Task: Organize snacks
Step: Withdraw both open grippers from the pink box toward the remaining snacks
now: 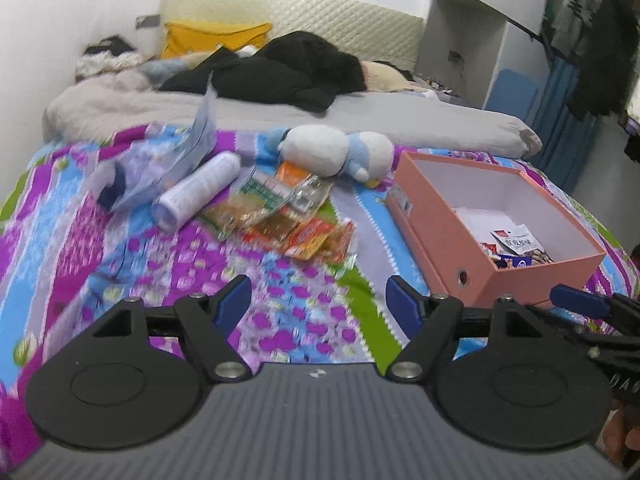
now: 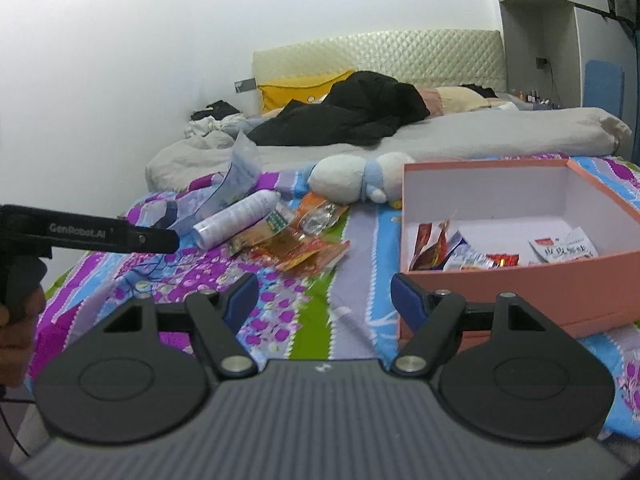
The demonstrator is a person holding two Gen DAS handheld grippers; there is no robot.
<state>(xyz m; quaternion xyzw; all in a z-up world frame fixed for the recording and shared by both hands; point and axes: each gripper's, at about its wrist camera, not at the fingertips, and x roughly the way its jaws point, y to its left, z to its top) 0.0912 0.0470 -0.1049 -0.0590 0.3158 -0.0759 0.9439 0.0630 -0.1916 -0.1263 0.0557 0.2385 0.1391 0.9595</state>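
Note:
A pile of orange and clear snack packets [image 1: 280, 216] lies on the patterned bedspread, also in the right wrist view [image 2: 296, 240]. A pink open box [image 1: 432, 216] to their right holds several packets [image 1: 516, 246]; it also shows in the right wrist view [image 2: 520, 284], with packets [image 2: 480, 254] inside. My left gripper [image 1: 318, 300] is open and empty, short of the pile. My right gripper [image 2: 324, 296] is open and empty, left of the box's near corner. The left gripper's body [image 2: 92, 234] shows at the left of the right wrist view.
A white spray can [image 1: 198, 190], a clear plastic bag [image 1: 176, 160] and a white and blue plush toy [image 1: 336, 152] lie behind the snacks. Black clothing [image 1: 276, 72], a yellow pillow [image 1: 212, 38] and a grey duvet [image 1: 400, 120] lie farther up the bed.

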